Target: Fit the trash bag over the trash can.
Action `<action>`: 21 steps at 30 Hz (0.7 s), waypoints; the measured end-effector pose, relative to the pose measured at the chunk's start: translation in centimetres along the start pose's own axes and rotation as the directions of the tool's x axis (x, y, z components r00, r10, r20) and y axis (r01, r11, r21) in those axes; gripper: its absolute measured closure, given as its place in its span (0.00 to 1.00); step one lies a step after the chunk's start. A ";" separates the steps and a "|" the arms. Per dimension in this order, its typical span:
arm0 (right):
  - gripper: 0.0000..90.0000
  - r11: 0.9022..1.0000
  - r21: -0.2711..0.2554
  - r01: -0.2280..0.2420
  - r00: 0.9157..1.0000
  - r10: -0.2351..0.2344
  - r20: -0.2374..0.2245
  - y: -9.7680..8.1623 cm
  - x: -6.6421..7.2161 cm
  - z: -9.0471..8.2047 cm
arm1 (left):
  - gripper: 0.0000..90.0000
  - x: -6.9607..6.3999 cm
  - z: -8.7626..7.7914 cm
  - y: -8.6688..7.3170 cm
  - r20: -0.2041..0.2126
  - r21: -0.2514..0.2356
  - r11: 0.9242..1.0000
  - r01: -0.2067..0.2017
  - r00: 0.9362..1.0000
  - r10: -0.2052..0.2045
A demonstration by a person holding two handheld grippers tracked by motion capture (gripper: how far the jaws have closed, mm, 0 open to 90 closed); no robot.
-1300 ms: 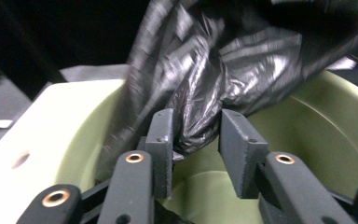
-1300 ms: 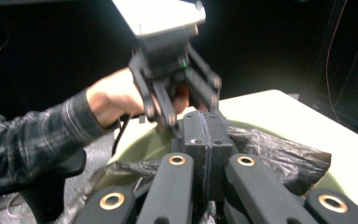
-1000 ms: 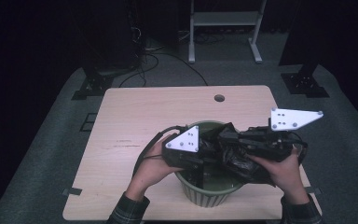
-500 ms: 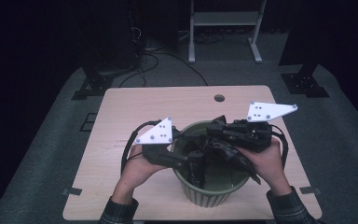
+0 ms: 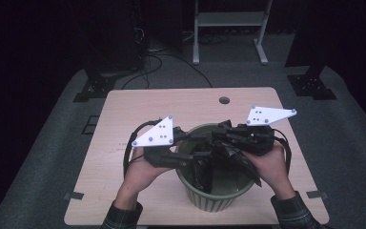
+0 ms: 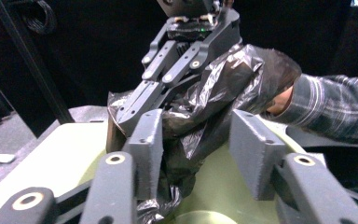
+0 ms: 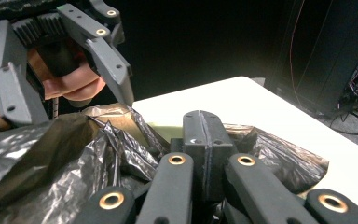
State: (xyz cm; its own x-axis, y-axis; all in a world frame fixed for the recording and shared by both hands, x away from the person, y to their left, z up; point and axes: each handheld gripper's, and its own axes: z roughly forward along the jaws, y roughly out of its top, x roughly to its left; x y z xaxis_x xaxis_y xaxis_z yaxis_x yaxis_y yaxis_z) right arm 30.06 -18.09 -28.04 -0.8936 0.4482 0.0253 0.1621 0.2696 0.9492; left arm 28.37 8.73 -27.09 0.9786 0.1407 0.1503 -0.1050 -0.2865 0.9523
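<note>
One green bin (image 5: 214, 200) on one table (image 5: 138, 109), one black bag (image 6: 214, 102), right gripper (image 7: 200, 135) clenched on its film, left gripper (image 6: 196, 149) released, jaws just closing around the bag, two hands.

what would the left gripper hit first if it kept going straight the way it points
Most likely the black bag bunched between its open fingers, then the right gripper pinching that bag just beyond; depth is hard to judge.

My black left gripper (image 5: 198, 160) and black right gripper (image 5: 219, 138), each topped by a white plate, met a glossy black plastic bag (image 6: 214, 107) over the olive-green bin (image 5: 214, 200) on the pale wood tabletop (image 5: 171, 105), my sleeves (image 6: 335, 109) grey plaid.
</note>
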 end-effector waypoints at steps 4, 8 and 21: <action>1.00 1.000 0.004 0.002 1.000 -0.002 0.001 0.0 0.1 0.1 | 0.67 0.0 0.3 0.3 -0.017 0.005 1.000 0.005 1.000 -0.005; 1.00 1.000 0.000 0.005 1.000 -0.005 -0.004 0.1 0.2 0.1 | 0.83 0.2 0.4 0.4 -0.030 0.001 1.000 0.017 0.999 -0.017; 1.00 0.999 -0.036 -0.013 1.000 0.013 0.005 -0.1 -0.2 -1.2 | 1.00 0.5 -0.1 -0.8 -0.034 0.011 0.999 0.042 0.999 -0.041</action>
State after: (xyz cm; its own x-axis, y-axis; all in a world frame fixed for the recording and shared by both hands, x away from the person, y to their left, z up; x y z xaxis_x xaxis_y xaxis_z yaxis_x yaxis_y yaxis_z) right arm 29.74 -19.26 -27.80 -0.8892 0.4560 0.0357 0.1583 0.2335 0.9594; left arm 28.91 9.09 -27.81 0.9755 0.1845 0.1199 -0.0624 -0.2906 0.9548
